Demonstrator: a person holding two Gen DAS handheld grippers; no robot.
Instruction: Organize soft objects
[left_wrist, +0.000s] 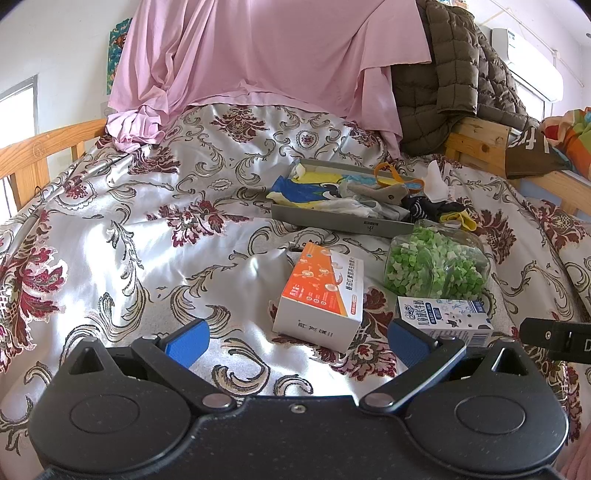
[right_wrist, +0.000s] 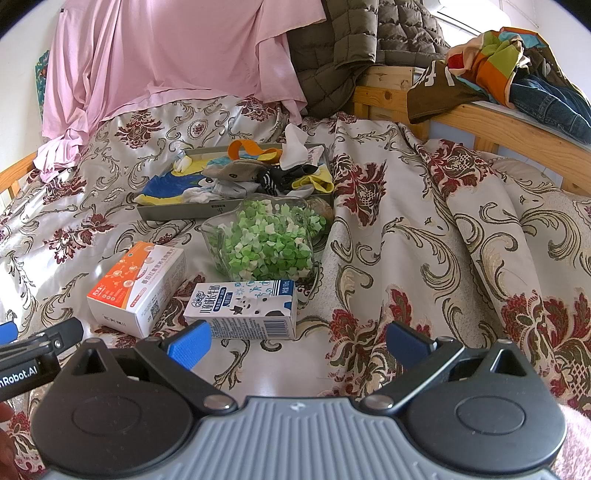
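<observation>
Grey tray (right_wrist: 177, 211) half behind jar (right_wrist: 264, 240)

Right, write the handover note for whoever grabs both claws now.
Left claw: open, empty, hovering over the bedspread before the orange-and-white box.
Right claw: open, empty, just behind the milk carton.
Grey tray sits farther back on the bed, piled with socks and small cloths; a white sock and a yellow sock hang over its right end.
The jar of green paper stars lies in front of the tray.
Done: soft items gathered in the tray.
Left: tuck in the overhanging pieces; nothing is gripped yet.
</observation>
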